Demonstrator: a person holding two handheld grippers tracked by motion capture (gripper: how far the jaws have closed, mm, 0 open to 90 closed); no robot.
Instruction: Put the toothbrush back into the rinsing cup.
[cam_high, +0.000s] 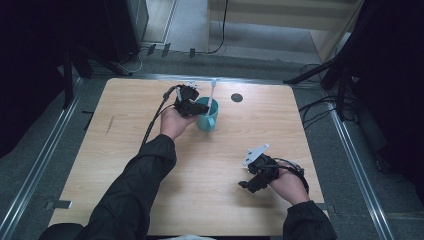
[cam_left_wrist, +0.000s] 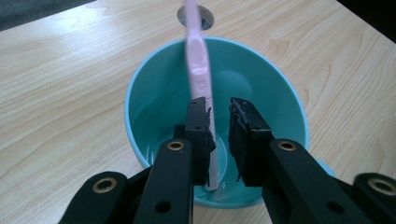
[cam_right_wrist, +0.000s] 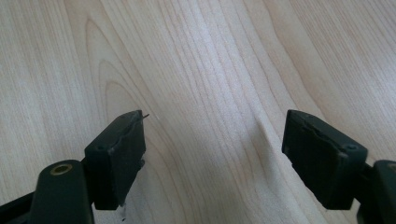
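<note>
A teal mug (cam_high: 206, 116) stands on the wooden table (cam_high: 260, 125) toward its far side, with a pink toothbrush (cam_high: 212, 95) leaning upright inside it. My left gripper (cam_high: 197, 107) reaches over the mug's rim from the left. In the left gripper view the toothbrush (cam_left_wrist: 197, 60) runs down into the mug (cam_left_wrist: 140, 84) between the jaws of my left gripper (cam_left_wrist: 218, 109). It lies against the left pad, and a narrow gap separates it from the right pad. My right gripper (cam_high: 246, 185) rests near the table's front right, and its own view shows this gripper (cam_right_wrist: 215, 126) wide open over bare wood.
A round cable hole (cam_high: 237, 97) sits in the tabletop just beyond the mug on its right. Cables trail from both grippers along the person's dark sleeves. Dark stands and floor cables surround the table.
</note>
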